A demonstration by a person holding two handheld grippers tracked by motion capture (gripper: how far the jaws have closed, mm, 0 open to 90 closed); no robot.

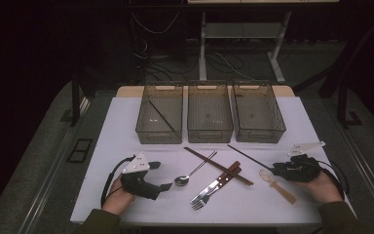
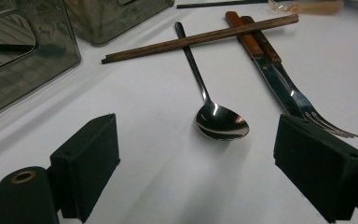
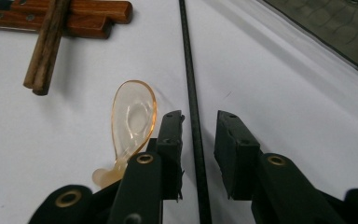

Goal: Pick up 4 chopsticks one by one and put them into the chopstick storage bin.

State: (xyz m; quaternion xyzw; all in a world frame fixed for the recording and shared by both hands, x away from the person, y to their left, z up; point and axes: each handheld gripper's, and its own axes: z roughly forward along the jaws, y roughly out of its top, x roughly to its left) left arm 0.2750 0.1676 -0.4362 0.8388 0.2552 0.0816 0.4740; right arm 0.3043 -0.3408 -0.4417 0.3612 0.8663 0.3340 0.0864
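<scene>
**Right jaws straddle the black chopstick**

The right gripper (image 3: 199,140) is down at the table, its jaws narrowed to a slim gap with the black chopstick (image 3: 189,70) running straight up between them. That's the line that matters: the stick's long axis lies along the gripper's own reach, so the pads sit one on each side of it, ready to pinch across its width. A little daylight shows on both sides of it; I'd say the pads aren't pressing yet. From the high view the chopstick (image 1: 247,155) lies slantwise on the white table (image 1: 126,126), its near end at the right gripper (image 1: 276,169), its far end pointing toward the three bins (image 1: 209,117). The amber spoon (image 3: 133,116) lies just beside the jaw on its left side, close enough to get nudged, I reckon.

The left gripper (image 2: 196,172) hangs wide and empty, metal spoon (image 2: 221,123) just ahead of it. The right hand is clearly the nearer one for this stick.
</scene>
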